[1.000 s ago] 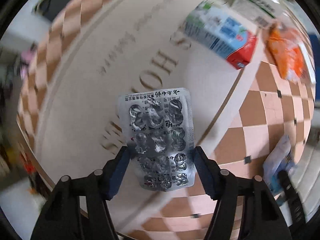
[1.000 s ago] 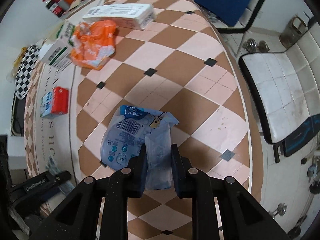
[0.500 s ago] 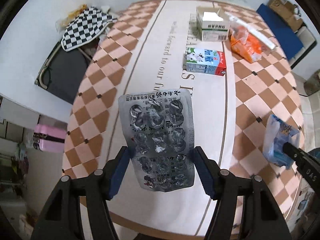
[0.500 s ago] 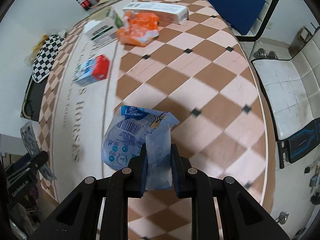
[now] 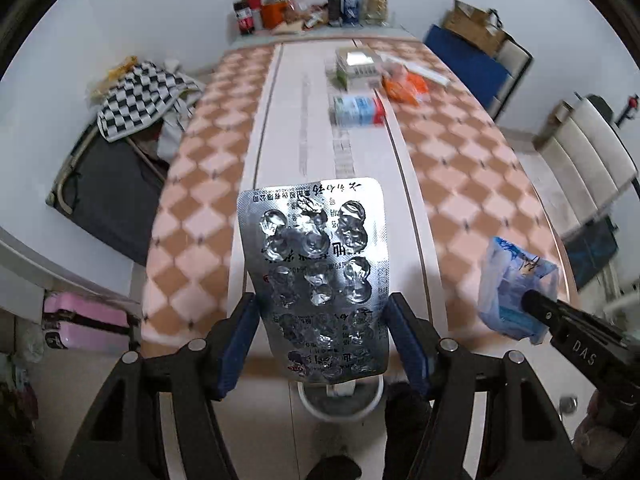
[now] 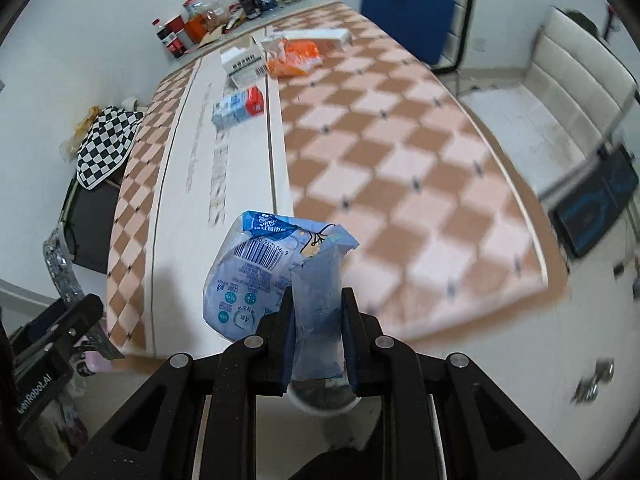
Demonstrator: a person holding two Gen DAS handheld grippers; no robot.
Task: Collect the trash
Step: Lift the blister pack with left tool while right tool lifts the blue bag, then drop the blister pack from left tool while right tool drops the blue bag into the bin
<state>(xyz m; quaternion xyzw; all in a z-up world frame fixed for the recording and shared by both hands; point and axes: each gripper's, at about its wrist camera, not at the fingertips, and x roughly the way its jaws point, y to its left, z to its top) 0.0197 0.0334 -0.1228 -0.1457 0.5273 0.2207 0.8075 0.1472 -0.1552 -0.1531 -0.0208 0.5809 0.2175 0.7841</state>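
My left gripper [image 5: 322, 332] is shut on a silver blister pack [image 5: 318, 276] with emptied pockets, held upright above the near end of the checkered table [image 5: 460, 184]. In the right wrist view my right gripper [image 6: 316, 336] is shut on a crumpled blue plastic wrapper [image 6: 276, 268] with a barcode. The same blue wrapper [image 5: 512, 280] and the right gripper [image 5: 536, 304] show at the right of the left wrist view. Below both grippers, past the table's edge, a round white bin [image 5: 340, 400] sits on the floor, its rim [image 6: 320, 400] partly hidden by the held trash.
Farther up the table lie a blue and red carton [image 5: 358, 110], an orange wrapper [image 5: 406, 86], a white box [image 5: 356, 66] and a long white box [image 6: 308, 36]. Bottles [image 5: 246, 16] crowd the far end. A checkered cloth [image 5: 140, 96] covers a chair at left; a white bench [image 6: 560, 112] is at right.
Both grippers have pulled back along the table and risen with their trash still held. The table's near edge and the floor bin have come into view. The left view has rolled upright.
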